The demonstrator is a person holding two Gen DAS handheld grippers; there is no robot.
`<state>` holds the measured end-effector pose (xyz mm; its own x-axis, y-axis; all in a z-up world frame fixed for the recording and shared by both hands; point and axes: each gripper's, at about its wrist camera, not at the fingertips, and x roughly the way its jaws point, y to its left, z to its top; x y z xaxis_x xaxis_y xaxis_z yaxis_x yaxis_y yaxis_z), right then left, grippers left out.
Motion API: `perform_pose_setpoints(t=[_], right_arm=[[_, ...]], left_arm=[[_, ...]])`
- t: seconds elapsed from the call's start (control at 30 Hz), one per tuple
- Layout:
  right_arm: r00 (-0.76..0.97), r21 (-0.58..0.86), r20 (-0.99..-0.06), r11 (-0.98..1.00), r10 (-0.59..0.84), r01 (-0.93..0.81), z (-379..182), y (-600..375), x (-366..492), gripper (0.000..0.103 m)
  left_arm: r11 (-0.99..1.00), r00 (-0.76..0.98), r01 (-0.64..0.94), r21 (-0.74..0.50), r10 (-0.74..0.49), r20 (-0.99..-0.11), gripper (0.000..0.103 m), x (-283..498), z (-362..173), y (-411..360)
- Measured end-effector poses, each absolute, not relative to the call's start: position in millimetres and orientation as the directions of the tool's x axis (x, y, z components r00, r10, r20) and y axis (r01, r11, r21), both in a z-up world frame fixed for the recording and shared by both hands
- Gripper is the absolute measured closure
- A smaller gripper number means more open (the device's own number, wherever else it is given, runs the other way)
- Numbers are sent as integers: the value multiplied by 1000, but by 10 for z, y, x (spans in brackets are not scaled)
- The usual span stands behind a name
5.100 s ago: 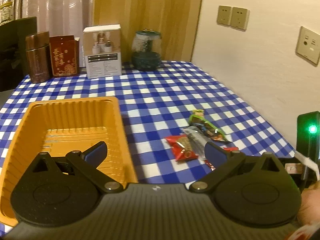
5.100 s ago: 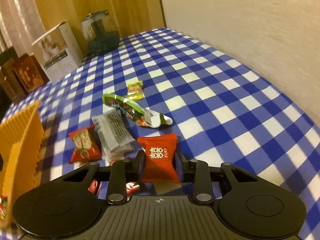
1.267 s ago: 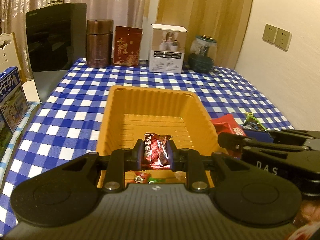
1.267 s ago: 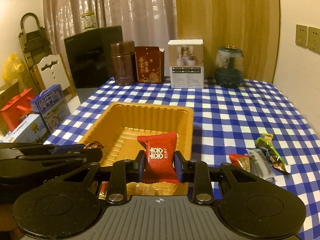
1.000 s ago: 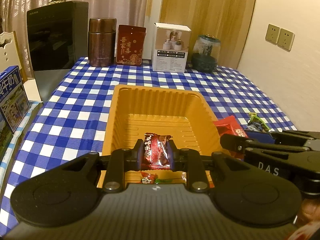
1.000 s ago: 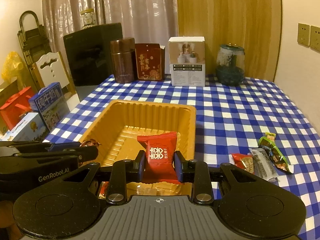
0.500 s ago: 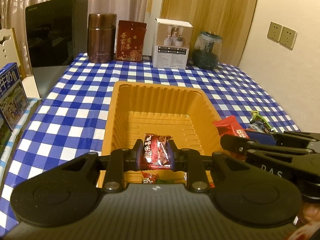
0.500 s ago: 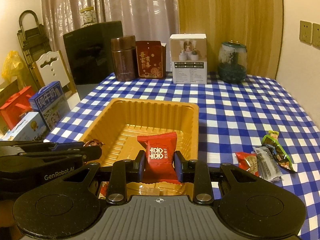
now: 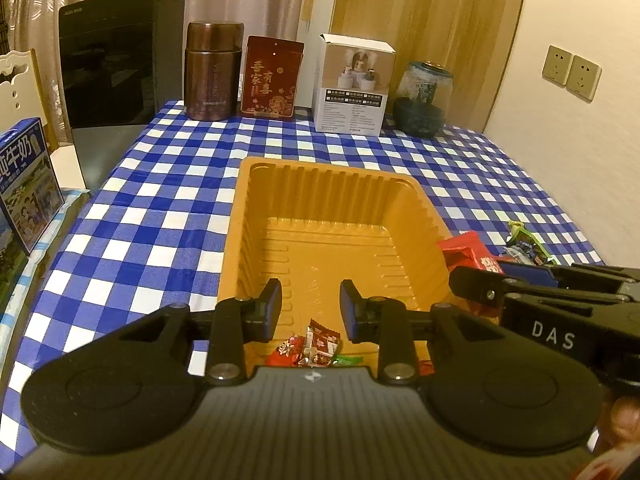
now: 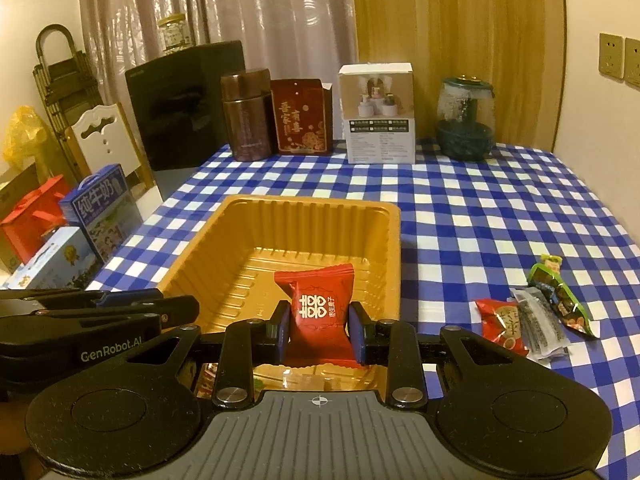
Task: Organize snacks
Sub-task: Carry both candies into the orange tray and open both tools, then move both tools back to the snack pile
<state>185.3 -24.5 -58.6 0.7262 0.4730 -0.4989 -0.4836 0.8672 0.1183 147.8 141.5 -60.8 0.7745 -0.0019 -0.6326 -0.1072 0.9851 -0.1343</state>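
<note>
An orange plastic tray [image 9: 332, 208] sits on the blue checked tablecloth; it also shows in the right wrist view [image 10: 312, 208]. My left gripper [image 9: 310, 306] is open above the tray's near end. A dark red snack packet [image 9: 320, 342] lies below it in the tray with other wrapped snacks. My right gripper [image 10: 319, 330] is shut on a red candy packet [image 10: 318, 306] and holds it over the tray's near end. It shows from the side in the left wrist view [image 9: 520, 280]. Three snacks [image 10: 532, 316] lie on the cloth right of the tray.
At the table's far edge stand a brown canister [image 9: 212, 76], a red box [image 9: 272, 78], a white box [image 9: 354, 90] and a glass jar [image 9: 424, 100]. A black appliance [image 9: 116, 56] stands at the far left. Milk cartons [image 10: 100, 208] sit off the table's left side.
My left gripper has opened and the dark red packet has dropped into the tray's near end. The right gripper still holds the red candy packet over the tray.
</note>
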Motion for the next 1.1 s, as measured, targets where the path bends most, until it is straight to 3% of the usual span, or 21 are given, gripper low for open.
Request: perform_pose_setpoints(t=[0.37,0.43,0.5,1.1], right_arm=[[697,177,-498,847,516,-501,-599,-210,1860,71],[689,189,-498,841,526,-506,-605,-201,1868,65],[704,177,-488,848,517,-500,-600,-200,1858,46],[746,198,-470,880,472,-432,-563,-417,1890,46]], left_arm=[[984,774,-114,-135,2,-633,75,1457,-598,1464],[984,774,-114,-135,3,-633,75,1455,-598,1478],[984,774,-116,-134,5,-634,75,1449,-596,1496],[987,772,-98,-130,-6,-635,75,1460,-584,1421]])
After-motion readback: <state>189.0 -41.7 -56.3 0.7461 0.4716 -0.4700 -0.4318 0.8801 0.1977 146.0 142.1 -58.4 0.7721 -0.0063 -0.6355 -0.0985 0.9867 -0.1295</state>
